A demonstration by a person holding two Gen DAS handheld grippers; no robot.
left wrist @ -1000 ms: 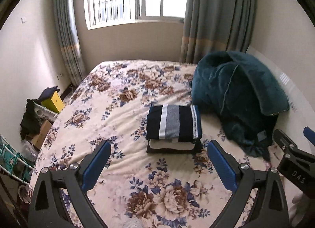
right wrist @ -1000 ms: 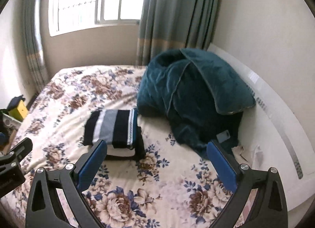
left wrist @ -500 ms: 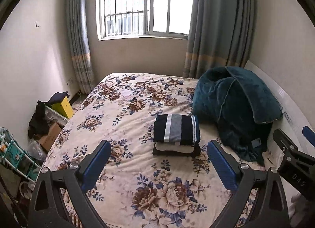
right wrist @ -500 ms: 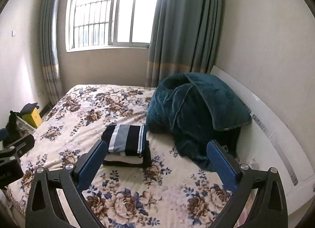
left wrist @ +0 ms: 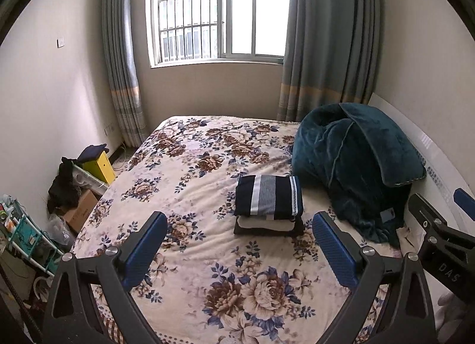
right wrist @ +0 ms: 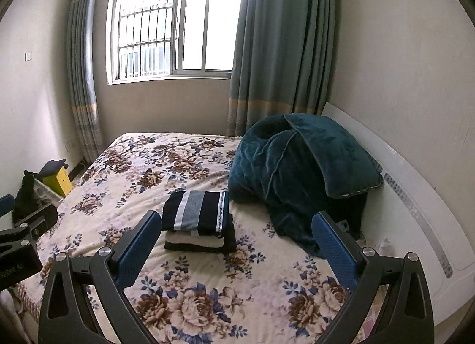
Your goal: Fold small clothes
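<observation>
The left gripper (left wrist: 237, 243) hung above the floral bedspread (left wrist: 184, 183) with its blue fingers (left wrist: 142, 250) spread wide and nothing between them. The right gripper (right wrist: 236, 243) was released in the same way, fingers well apart and empty. Each tool showed at the edge of the other's view: the right one at about 4 o'clock from the left camera, the left one at about 9 o'clock from the right camera.

The stack of folded clothes (left wrist: 268, 206) lay on the bedspread, toward 1 o'clock from the left gripper and toward 11 o'clock from the right. A navy piece with grey and white stripes (right wrist: 197, 210) sat on top, a white piece beneath it, and a dark one at the bottom (possibly two layers; the edges blurred together). Neither gripper touched the stack.

Just beside the stack, at its 2 o'clock, a heaped teal blanket (left wrist: 356, 166) leaned against the white headboard (right wrist: 415, 195). A yellow box (left wrist: 102, 166) stood on the floor off the bed's left side, under the window (left wrist: 219, 14).
</observation>
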